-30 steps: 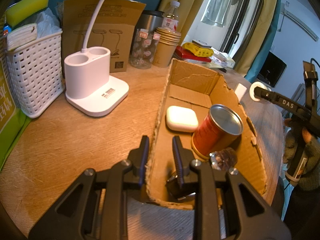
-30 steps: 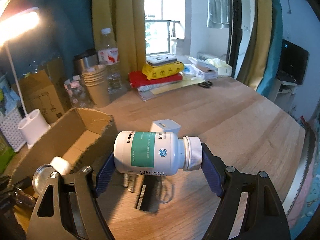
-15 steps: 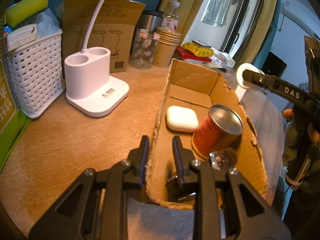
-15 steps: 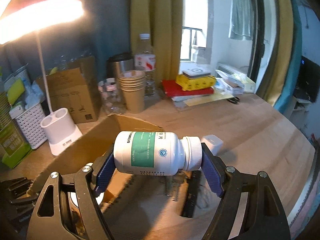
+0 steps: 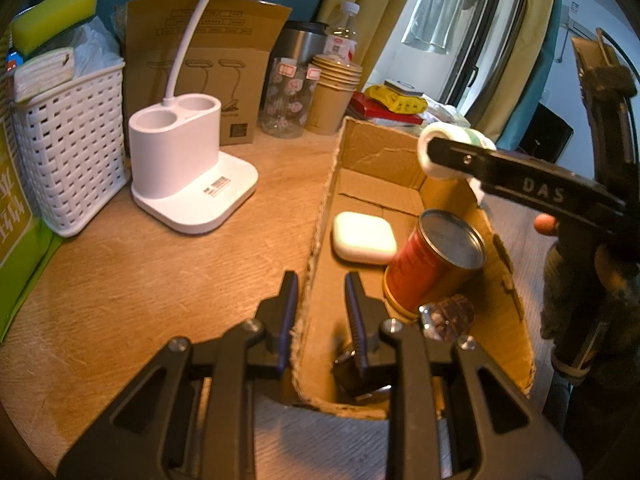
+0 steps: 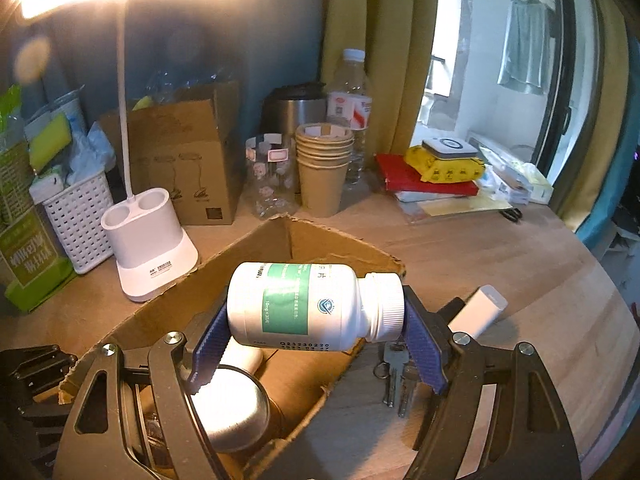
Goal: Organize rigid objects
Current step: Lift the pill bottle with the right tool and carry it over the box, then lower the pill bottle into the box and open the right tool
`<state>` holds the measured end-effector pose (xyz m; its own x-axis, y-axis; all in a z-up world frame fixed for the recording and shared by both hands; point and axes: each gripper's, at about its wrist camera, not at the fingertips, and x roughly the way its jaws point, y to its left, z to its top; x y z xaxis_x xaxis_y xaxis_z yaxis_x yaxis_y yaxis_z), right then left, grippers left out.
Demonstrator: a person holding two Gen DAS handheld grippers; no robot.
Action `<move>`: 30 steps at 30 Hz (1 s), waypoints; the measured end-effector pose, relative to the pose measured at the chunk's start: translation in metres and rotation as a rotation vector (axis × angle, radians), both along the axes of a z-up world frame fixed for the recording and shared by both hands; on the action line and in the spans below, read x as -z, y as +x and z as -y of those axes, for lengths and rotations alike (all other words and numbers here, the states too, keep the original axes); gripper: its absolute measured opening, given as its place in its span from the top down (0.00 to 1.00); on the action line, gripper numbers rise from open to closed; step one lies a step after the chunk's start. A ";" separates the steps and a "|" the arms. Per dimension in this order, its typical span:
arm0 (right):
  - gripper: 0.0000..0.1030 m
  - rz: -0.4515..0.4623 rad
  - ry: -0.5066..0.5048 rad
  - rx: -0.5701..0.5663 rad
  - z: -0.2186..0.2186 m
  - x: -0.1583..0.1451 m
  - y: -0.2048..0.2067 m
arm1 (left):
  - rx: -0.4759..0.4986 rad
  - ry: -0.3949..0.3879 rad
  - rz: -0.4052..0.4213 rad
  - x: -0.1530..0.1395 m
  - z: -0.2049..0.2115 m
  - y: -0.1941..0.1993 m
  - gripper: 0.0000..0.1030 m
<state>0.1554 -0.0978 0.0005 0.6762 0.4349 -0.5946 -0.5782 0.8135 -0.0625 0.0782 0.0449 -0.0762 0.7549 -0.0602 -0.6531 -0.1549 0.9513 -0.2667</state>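
Swung since 1 s ago from beside to above corrugated cardboard box [image 6: 256, 248], right gripper [image 6: 316, 340] pinching smooth white pill bottle [image 6: 312, 306] sideways, ribbed cap right; left gripper [image 5: 320, 300] parted, straddling box's ragged wall; tin [image 5: 434, 258], rounded white case [image 5: 364, 238] inside; glassy item half-hidden.

Keys [image 6: 394, 376] partly behind the right claw [image 6: 316, 346], can [image 6: 234, 408] half hidden, bottle label [image 6: 286, 304] print perhaps too small to read
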 end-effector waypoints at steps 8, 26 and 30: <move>0.22 -0.015 -0.026 -0.019 -0.013 0.008 0.005 | 0.000 0.000 0.000 0.000 0.000 0.000 0.75; 0.22 -0.029 -0.170 -0.060 -0.025 0.031 0.011 | 0.004 -0.001 -0.001 0.000 0.002 0.000 0.75; 0.22 -0.032 -0.169 -0.062 -0.025 0.031 0.012 | 0.004 -0.002 -0.001 0.000 0.002 0.001 0.75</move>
<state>0.1673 -0.0724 -0.0303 0.6306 0.3672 -0.6838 -0.6310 0.7556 -0.1760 0.0789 0.0428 -0.0763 0.7539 -0.0647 -0.6538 -0.1512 0.9513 -0.2685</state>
